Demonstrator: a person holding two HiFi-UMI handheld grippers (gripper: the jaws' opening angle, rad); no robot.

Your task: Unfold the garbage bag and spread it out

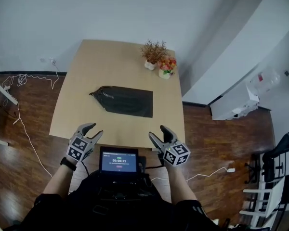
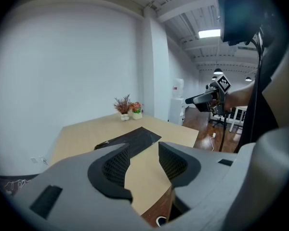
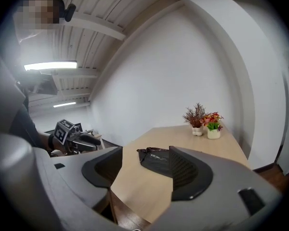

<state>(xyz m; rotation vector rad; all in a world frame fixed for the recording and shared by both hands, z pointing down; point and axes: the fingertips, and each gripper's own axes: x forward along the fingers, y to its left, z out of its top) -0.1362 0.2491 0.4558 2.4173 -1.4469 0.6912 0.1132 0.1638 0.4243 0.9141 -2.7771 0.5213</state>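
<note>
A black garbage bag (image 1: 125, 101) lies folded flat on the middle of the light wooden table (image 1: 86, 71), its gathered end pointing left. Both grippers hover over the table's near edge, short of the bag. My left gripper (image 1: 95, 129) is open with nothing between its jaws; its own view looks past the jaws at the bag (image 2: 135, 137) and at the right gripper (image 2: 209, 97). My right gripper (image 1: 157, 131) stands open and empty too, with the bag (image 3: 154, 159) beyond its jaws and the left gripper (image 3: 74, 141) off to the side.
Two small potted plants (image 1: 154, 54) (image 1: 167, 67) stand at the table's far right corner. A small screen (image 1: 119, 160) sits at my chest below the table edge. White cables (image 1: 24, 78) trail on the floor at left. A white appliance (image 1: 236, 107) and a rack (image 1: 274, 177) stand at right.
</note>
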